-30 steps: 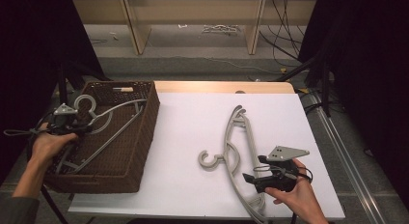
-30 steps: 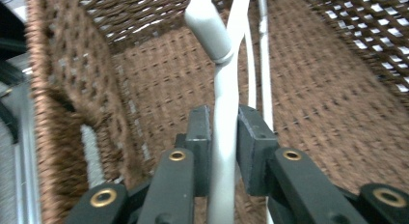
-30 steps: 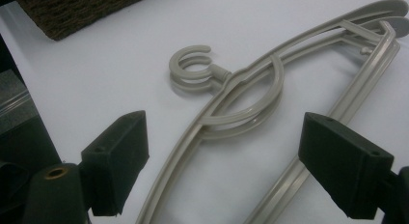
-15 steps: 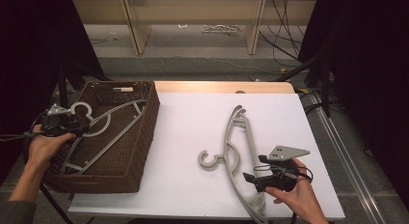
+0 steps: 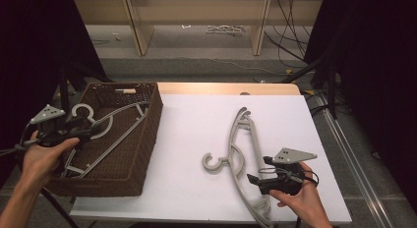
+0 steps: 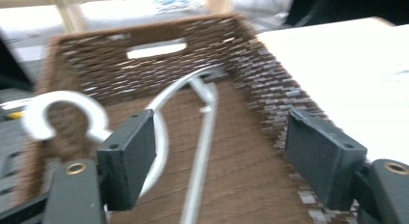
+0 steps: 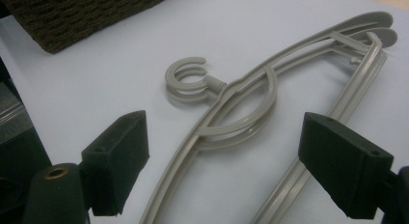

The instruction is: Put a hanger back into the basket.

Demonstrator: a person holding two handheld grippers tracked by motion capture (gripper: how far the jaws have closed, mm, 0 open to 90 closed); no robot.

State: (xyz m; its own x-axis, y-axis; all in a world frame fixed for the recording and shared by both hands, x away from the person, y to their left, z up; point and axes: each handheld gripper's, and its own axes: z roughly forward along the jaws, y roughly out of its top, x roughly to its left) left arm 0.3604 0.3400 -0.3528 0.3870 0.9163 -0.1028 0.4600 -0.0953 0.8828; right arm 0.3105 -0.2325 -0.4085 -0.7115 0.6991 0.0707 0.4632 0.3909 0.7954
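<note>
A: What sits nearest on the white table (image 5: 196,139)?

B: At the near right, the right gripper (image 5: 256,181) rests low over the near arm of the stacked grey hangers (image 5: 241,159). In the right gripper view those hangers (image 7: 251,108) lie flat on the table, hooks pointing left, and the jaws stand wide on either side of them, pads clear of the plastic.

A: So nothing is clamped there?

B: No. The hangers just lie between the spread jaws, running from the near edge up toward the far middle of the table.

A: And on the left?

B: The left gripper (image 5: 86,129) hangs over the near left rim of the brown wicker basket (image 5: 147,134). Its jaws have just been opening and now stand wide. A white hanger (image 5: 105,132) lies inside the basket, its hook at the left rim. In the left gripper view that hanger (image 6: 202,118) crosses the basket floor between the pads, touching neither as far as the blur allows.

A: Farther off?

B: A small pale stick (image 5: 125,91) lies at the basket's far end.
</note>
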